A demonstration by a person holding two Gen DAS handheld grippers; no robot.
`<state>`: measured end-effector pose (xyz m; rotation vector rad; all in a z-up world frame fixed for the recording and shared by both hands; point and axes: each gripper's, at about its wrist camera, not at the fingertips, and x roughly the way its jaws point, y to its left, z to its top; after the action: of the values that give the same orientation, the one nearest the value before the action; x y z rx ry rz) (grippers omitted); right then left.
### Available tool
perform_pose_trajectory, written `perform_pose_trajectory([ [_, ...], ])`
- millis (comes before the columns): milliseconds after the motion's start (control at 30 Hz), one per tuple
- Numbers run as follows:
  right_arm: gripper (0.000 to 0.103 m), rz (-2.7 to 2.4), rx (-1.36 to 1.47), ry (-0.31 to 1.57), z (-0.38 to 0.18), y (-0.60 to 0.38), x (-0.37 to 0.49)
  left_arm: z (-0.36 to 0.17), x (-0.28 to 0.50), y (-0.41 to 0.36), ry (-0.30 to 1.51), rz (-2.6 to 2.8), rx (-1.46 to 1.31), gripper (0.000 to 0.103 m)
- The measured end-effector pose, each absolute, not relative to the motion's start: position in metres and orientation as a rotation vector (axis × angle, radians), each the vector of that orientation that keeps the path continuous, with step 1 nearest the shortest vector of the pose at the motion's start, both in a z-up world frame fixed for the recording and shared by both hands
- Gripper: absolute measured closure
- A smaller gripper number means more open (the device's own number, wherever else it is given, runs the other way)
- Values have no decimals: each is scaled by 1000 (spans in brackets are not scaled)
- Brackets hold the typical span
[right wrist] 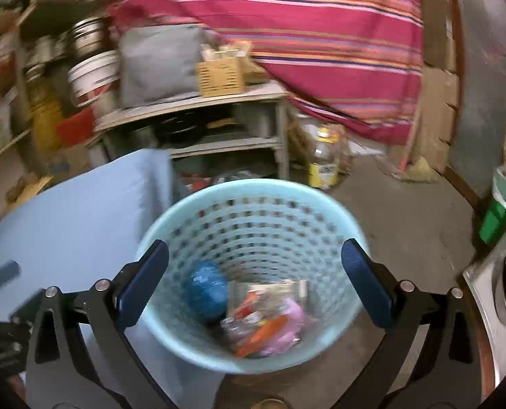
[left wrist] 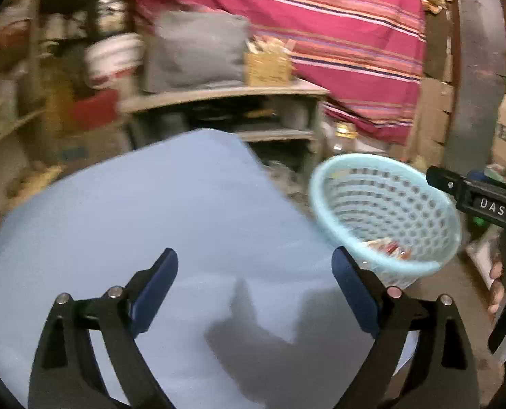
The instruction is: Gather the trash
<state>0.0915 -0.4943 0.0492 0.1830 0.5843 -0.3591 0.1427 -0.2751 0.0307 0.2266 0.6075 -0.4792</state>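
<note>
A light blue perforated plastic basket stands on the floor beside a pale blue sheet-covered surface. Inside it lie a crumpled blue ball and a heap of pink, orange and clear wrappers. My right gripper hangs open right over the basket's mouth, with nothing between its fingers. My left gripper is open and empty above the blue surface, with the basket to its right. The right gripper's black body and a hand show at the right edge of the left wrist view.
Behind stands a low wooden shelf with a grey bag and a wicker box. A white bucket, a striped red cloth, a plastic jar on the floor and cardboard boxes surround the bare floor.
</note>
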Motion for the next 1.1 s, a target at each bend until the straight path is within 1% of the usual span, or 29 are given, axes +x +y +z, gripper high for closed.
perform_pose_trajectory([
  [33, 4, -330, 172, 579, 49, -481, 92, 33, 136, -260, 588, -441, 230, 12],
  [167, 4, -237, 164, 529, 45, -440, 82, 42, 107, -203, 532, -354, 186, 4],
  [300, 4, -214, 157, 521, 31, -399, 59, 43, 81, -160, 507, -310, 155, 4],
  [433, 4, -190, 107, 485, 20, -351, 30, 31, 56, -120, 499, -255, 135, 4],
  [600, 4, -135, 30, 439, 23, -304, 9, 20, 35, -80, 516, -257, 63, 4],
  [700, 4, -127, -22, 422, 21, -282, 1, 17, 29, -63, 497, -244, 33, 4],
  [833, 4, -81, -33, 436, 15, -261, -4, 10, 26, -50, 475, -182, 66, 4],
  [1100, 4, -110, 3, 440, -1, -261, -1, 0, 23, -31, 442, -190, 8, 4],
])
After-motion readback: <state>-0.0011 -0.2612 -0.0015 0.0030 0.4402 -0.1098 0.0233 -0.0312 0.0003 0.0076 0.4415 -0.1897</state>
